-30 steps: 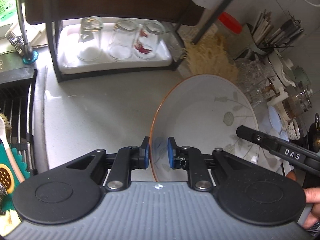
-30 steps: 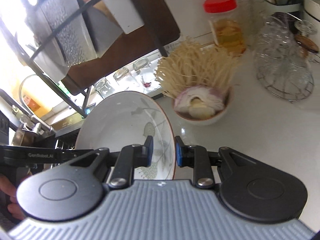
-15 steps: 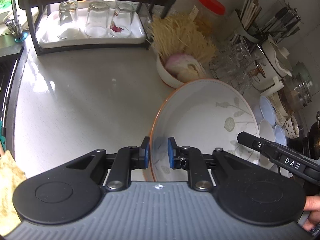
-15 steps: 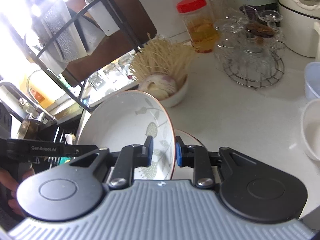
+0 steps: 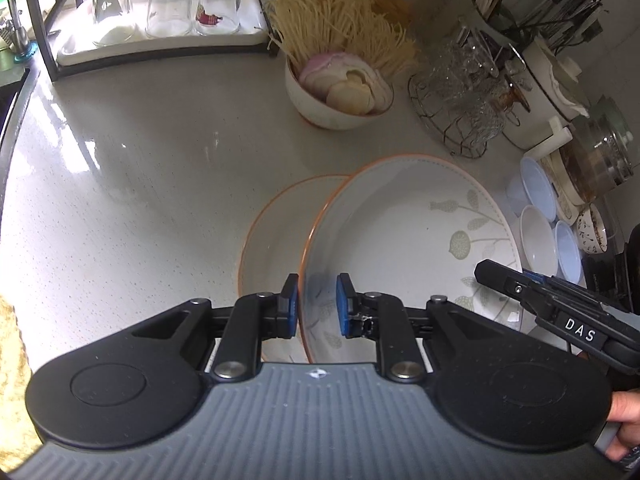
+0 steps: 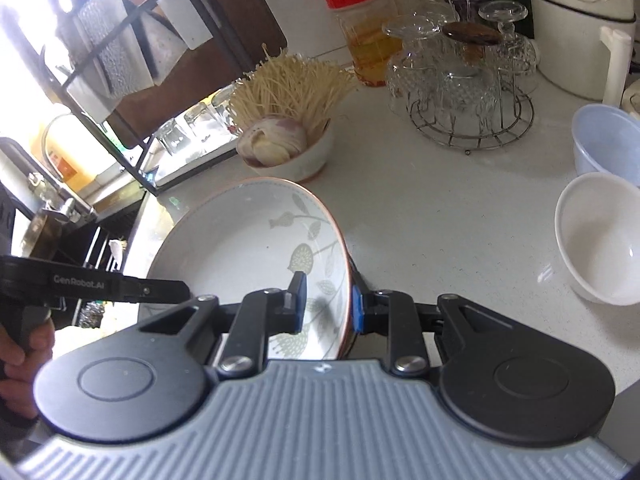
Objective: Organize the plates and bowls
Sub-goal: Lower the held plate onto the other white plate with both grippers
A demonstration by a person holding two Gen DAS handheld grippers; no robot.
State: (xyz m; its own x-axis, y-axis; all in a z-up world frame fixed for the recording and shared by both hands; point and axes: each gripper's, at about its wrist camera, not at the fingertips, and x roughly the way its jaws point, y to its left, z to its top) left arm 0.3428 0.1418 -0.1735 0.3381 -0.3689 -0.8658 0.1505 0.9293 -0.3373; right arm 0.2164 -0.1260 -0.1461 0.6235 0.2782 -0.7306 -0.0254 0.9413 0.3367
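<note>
Left wrist view: the left gripper (image 5: 317,306) has its blue-padded fingers pressed onto the near-left rim of a leaf-patterned plate (image 5: 412,240), one pad on the outside and one on the inside. The plate has an orange rim and tilts, its right side lower toward the counter. Just beyond and under its left edge lies a second orange-rimmed plate (image 5: 272,232), flat on the speckled grey countertop (image 5: 132,168); the two overlap, though whether they touch cannot be told. The right gripper (image 5: 516,284) reaches in from the right and meets the tilted plate's near-right rim.

Right wrist view: the right gripper (image 6: 329,304) pinches the same plate (image 6: 240,256) at its near-right rim, left pad inside the dish, right pad against the outer wall. The left gripper (image 6: 176,289) enters from the left at the plate's opposite rim.

Far of the plates stands a bowl (image 5: 332,108) holding sliced food and a bundle of enoki mushrooms (image 5: 340,24). To the right sit upturned crystal glasses on a wire stand (image 6: 472,128), a red-lidded jar (image 6: 366,32), a white bowl (image 6: 600,240) and a pale blue bowl (image 6: 604,144). At far left, three upturned tumblers (image 5: 168,2) rest on a white tray under a dark rack.
</note>
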